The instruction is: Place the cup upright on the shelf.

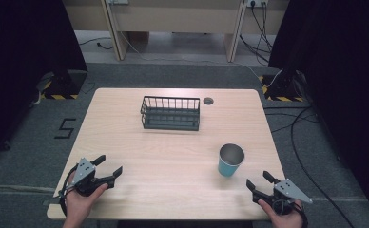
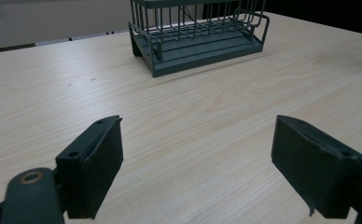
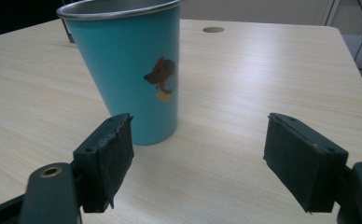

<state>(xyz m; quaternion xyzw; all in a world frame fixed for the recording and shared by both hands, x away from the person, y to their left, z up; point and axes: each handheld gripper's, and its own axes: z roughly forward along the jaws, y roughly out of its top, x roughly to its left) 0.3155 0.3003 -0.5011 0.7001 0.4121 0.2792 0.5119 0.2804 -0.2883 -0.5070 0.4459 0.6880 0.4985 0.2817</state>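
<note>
Teal cup point(image 1: 230, 160) stands upright on the table point(image 1: 173, 156), right of centre, towards the near edge. Tapered shape, wider at the top, bare metal rim and metal inside; looks empty in the high view. In the right gripper view the cup point(image 3: 132, 70) has a small cartoon sticker point(image 3: 161, 79) on its side: a brown animal figure with red and yellow bits. No readable text on it.

Dark wire basket point(image 1: 170, 113) sits at the table's middle-far part, upright, open top, solid base, nothing visible inside. In the left gripper view the basket point(image 2: 198, 35) is well ahead of the jaws, a little left of centre. A small round grommet point(image 1: 208, 100) lies just right of the basket, near the far edge. A "5" mark point(image 1: 65, 128) is on the floor left of the table.

Left gripper point(image 1: 107, 166) is at the near-left corner, held in a hand point(image 1: 80, 199), jaws spread apart with nothing between them, only bare wood. Well apart from the cup.

Right gripper point(image 1: 259, 179) is at the near-right corner, held in a hand point(image 1: 283, 218), jaws also spread and empty. The cup is near it, just ahead and left of the left jaw, not between the jaws, not touching.
</note>
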